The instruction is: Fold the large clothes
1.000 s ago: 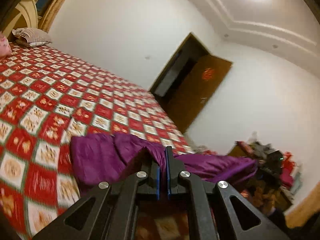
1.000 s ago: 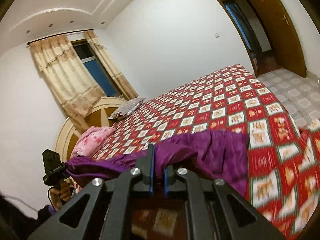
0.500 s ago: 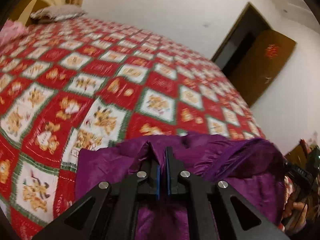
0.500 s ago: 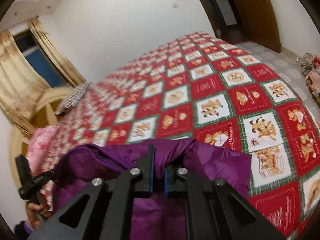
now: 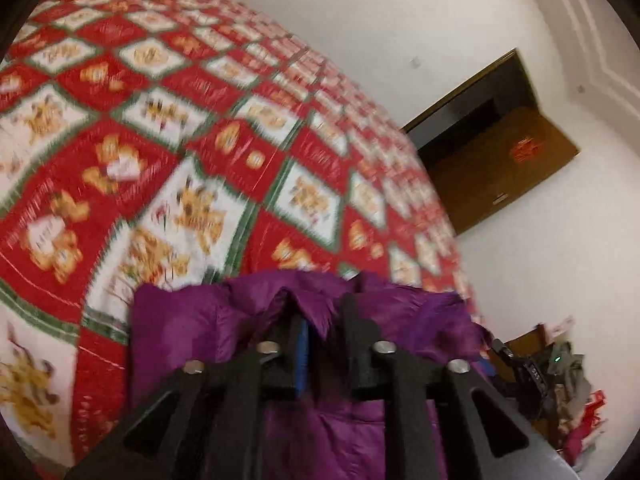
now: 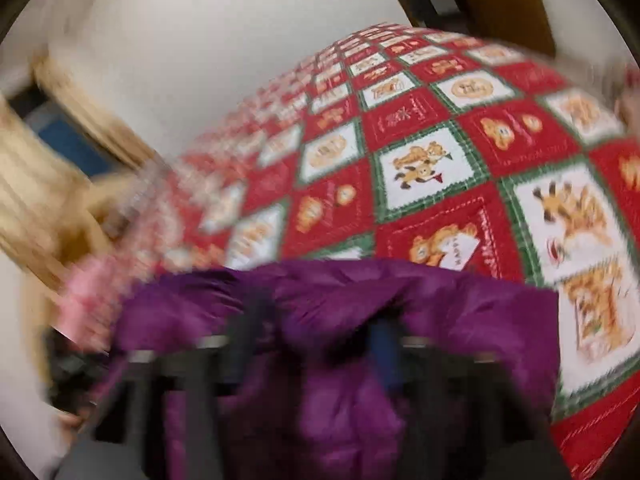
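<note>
Bed quilt (image 5: 168,168) spread wide at left of the left wrist view, red, white and green squares with printed animals, blurred. Purple garment (image 5: 192,332) lying on the quilt's near edge, bunched into folds. Left gripper (image 5: 322,320) over the garment, jaws opening, a narrow gap between them; a fold of purple cloth still standing up in that gap, whether the pads still press it cannot be told. Brown door (image 5: 500,176) open against the white wall at right; a heap of clutter (image 5: 568,392) low in the far right corner. In the right wrist view, very blurred: tan curtain (image 6: 28,196) and something pink (image 6: 88,300) at left, purple garment (image 6: 460,312) across the lower middle on the quilt (image 6: 420,120). Right gripper (image 6: 316,332) jaws opening, standing well apart, a hump of purple cloth between the fingers, not pinched by them.
</note>
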A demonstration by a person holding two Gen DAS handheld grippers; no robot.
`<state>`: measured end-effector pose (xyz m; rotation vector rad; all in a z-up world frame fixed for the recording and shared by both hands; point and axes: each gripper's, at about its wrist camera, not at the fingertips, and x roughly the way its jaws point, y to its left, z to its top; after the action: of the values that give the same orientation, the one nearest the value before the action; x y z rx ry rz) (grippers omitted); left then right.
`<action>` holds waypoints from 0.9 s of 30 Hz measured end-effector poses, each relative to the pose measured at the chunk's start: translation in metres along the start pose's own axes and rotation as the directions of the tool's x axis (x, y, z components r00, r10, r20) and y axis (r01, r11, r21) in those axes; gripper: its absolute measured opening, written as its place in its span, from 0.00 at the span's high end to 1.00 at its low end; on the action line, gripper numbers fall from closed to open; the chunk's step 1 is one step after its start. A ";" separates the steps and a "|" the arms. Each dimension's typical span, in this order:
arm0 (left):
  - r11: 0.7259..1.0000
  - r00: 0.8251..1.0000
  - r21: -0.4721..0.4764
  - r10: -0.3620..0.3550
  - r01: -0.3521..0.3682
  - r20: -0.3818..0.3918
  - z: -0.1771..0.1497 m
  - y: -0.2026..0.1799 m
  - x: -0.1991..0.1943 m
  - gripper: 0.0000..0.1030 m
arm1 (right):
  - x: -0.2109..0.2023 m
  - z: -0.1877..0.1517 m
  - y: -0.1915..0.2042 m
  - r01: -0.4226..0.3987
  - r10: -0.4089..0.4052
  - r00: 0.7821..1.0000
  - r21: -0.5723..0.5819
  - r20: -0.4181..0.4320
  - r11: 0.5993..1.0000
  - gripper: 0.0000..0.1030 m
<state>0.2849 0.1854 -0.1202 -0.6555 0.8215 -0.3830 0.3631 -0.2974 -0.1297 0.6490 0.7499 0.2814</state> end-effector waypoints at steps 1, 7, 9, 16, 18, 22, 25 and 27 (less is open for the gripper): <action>1.000 1.000 0.009 -0.003 0.003 0.011 0.003 -0.006 -0.008 0.63 | -0.014 0.002 0.000 -0.028 0.027 0.999 0.029 0.040 0.999 0.17; 0.978 0.972 0.139 0.129 -0.158 0.195 0.002 -0.061 -0.049 0.27 | -0.075 -0.007 0.057 0.128 -0.104 0.983 -0.164 0.151 0.978 0.41; 0.962 0.966 0.178 0.170 -0.205 0.196 -0.001 -0.083 -0.040 0.27 | -0.067 -0.021 0.088 0.165 -0.135 0.983 -0.281 0.122 0.946 0.60; 0.892 0.959 0.360 0.226 -0.274 0.168 -0.015 -0.153 0.045 0.27 | -0.008 -0.057 0.140 0.209 -0.187 0.978 -0.351 0.095 0.913 0.73; 0.865 0.941 0.373 0.289 -0.334 0.174 -0.017 -0.153 0.069 0.27 | 0.014 -0.057 0.142 0.233 -0.215 0.972 -0.331 0.091 0.915 0.73; 0.855 0.929 0.363 0.352 -0.370 0.115 -0.022 -0.128 0.107 0.27 | 0.058 -0.068 0.130 0.258 -0.259 0.965 -0.369 0.048 0.893 0.74; 0.872 0.935 0.337 0.332 -0.355 0.125 -0.026 -0.114 0.115 0.25 | 0.071 -0.081 0.118 0.255 -0.258 0.965 -0.389 0.044 0.885 0.74; 0.869 0.932 0.337 0.330 -0.363 0.153 -0.029 -0.111 0.119 0.25 | 0.072 -0.084 0.118 0.270 -0.269 0.961 -0.397 0.060 0.877 0.74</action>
<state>0.3305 0.0262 -0.1258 -0.1710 0.7391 -0.1652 0.3532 -0.1365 -0.1394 0.1488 0.7420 0.1687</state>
